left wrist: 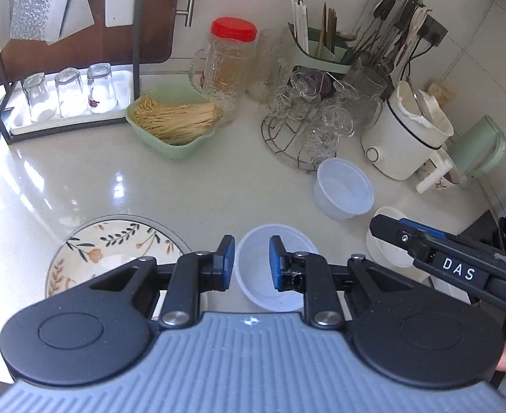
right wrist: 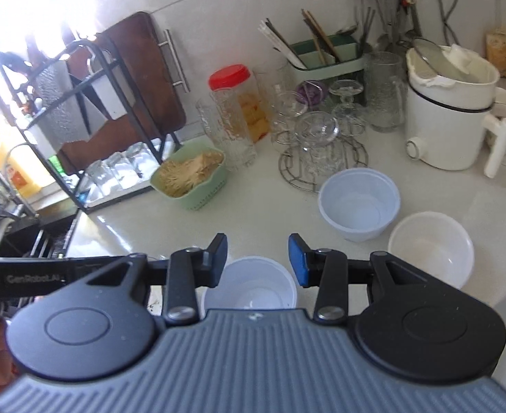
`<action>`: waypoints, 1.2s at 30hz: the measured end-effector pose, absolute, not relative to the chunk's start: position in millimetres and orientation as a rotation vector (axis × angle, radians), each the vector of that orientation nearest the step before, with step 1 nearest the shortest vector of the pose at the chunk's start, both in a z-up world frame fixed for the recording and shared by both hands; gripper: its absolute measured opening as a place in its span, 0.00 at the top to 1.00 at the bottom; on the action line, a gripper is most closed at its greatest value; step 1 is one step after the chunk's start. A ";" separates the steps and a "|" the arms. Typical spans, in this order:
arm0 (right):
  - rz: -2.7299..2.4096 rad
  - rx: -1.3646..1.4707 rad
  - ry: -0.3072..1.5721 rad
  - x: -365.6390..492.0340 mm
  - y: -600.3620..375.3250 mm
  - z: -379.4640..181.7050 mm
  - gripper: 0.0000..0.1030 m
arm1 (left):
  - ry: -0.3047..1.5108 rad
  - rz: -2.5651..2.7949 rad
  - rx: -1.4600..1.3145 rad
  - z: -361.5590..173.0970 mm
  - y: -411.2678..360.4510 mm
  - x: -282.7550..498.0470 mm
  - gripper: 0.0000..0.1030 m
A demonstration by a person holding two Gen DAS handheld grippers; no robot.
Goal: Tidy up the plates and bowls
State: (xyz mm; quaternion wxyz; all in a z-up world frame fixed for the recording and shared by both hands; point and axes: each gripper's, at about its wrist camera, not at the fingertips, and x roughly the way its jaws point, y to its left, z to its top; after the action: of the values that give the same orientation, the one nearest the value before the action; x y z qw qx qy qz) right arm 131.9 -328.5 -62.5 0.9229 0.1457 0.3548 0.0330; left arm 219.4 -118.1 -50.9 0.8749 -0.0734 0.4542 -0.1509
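Hovering spread and empty, both grippers (left wrist: 251, 263) (right wrist: 257, 260) above translucent bowl (left wrist: 270, 275) on counter (left wrist: 115, 189)

We see 3 upright, empty white bowls on the pale worktop (left wrist: 184, 192): a translucent plastic bowl (left wrist: 273, 272) nearest, a second plastic bowl (left wrist: 344, 192) further back, a ceramic bowl (right wrist: 431, 251) beside it. A floral plate (left wrist: 115, 247) lies flat, left of the nearest bowl.
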 end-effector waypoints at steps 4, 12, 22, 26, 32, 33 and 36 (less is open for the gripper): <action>0.057 0.264 0.720 126.1 -315.5 -56.1 0.59 | 0.922 -0.334 -0.143 -44.5 -106.9 212.6 0.76; 0.011 0.262 0.708 107.8 -294.5 -52.3 0.59 | 0.903 -0.365 -0.165 -45.3 -87.3 202.2 0.76; -0.012 0.270 0.687 98.0 -293.2 -55.9 0.59 | 0.884 -0.421 -0.150 -51.4 -91.2 195.5 0.76; -0.040 0.269 0.686 94.2 -300.0 -53.8 0.59 | 0.875 -0.449 -0.134 -48.8 -98.8 193.9 0.76; -0.103 0.290 0.677 87.7 -312.5 -54.8 0.59 | 0.878 -0.495 -0.110 -46.4 -113.5 200.0 0.76; -0.116 0.292 0.676 86.1 -314.9 -54.6 0.59 | 0.880 -0.501 -0.107 -47.0 -116.5 201.5 0.76; -0.156 0.285 0.677 80.9 -322.9 -54.6 0.59 | 0.886 -0.534 -0.111 -49.5 -125.7 205.3 0.75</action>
State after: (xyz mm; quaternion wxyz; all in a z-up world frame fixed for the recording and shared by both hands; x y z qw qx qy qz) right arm 80.9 -322.9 -54.6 0.9303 0.1392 0.3306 -0.0763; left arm 205.3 -125.7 -49.5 0.8676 -0.0531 0.4234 -0.2552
